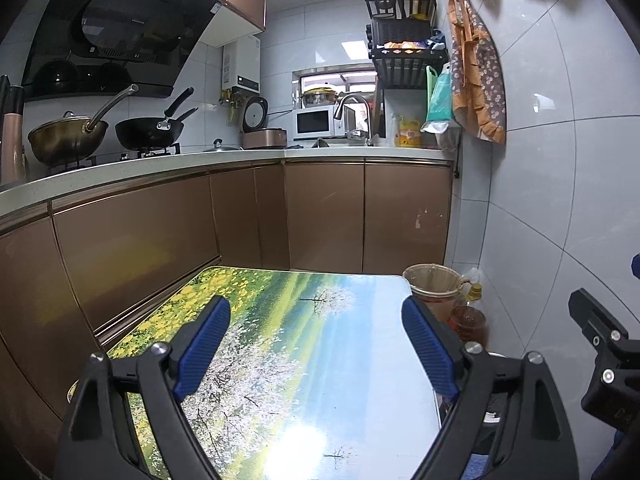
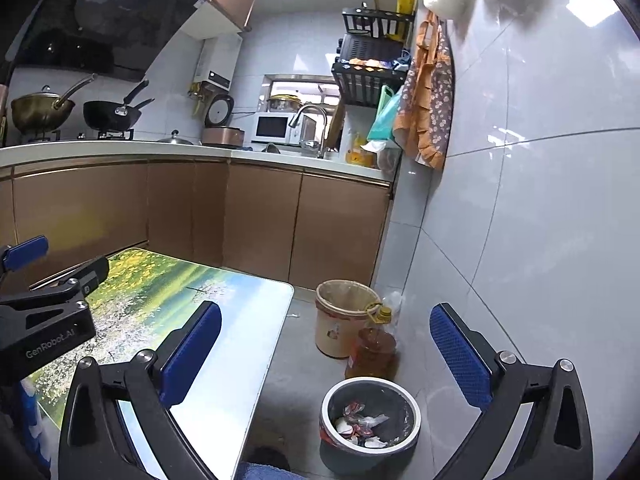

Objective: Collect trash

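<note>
My printed table top (image 1: 320,360) looks bare. Trash sits in the grey bin (image 2: 370,424) on the floor beside it. Left gripper (image 1: 316,344) and right gripper (image 2: 326,352) both hang spread, empty. Collecting seems finished; next, I'd check for stray scraps.

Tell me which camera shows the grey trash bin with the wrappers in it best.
The right wrist view. There the grey trash bin sits on the floor beside the table, its whole rim and the wrappers inside showing. The left wrist view shows little or nothing of it: that spot lies behind the left gripper's right finger.
</note>
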Demonstrator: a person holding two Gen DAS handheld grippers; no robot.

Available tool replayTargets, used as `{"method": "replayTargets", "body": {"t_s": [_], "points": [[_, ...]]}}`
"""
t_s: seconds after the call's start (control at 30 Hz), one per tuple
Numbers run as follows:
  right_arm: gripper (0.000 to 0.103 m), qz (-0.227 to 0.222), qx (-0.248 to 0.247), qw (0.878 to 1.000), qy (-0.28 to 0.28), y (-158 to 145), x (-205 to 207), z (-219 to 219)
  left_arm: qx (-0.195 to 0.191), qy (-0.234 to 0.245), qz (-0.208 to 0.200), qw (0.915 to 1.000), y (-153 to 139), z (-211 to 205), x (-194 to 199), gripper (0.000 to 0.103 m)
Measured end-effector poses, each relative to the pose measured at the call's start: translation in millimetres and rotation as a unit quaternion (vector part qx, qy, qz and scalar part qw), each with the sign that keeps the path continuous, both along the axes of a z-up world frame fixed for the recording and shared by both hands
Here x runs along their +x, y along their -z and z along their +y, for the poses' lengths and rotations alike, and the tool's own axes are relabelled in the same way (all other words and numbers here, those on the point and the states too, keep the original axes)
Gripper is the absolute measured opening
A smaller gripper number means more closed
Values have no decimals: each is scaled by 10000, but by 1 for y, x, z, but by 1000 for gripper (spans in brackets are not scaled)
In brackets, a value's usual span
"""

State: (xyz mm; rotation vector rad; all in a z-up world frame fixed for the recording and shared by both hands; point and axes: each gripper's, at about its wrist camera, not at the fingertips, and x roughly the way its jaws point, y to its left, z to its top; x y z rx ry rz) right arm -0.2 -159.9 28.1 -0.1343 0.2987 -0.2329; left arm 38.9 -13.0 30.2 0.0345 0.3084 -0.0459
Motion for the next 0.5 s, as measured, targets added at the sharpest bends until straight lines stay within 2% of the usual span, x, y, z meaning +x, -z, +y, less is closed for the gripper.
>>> {"method": "replayTargets", "body": {"t_s": [0.5], "points": [[102,88,173,9997,124,5,4,-16,-15,-22,-3,10000,2,-1,-1,87]]}}
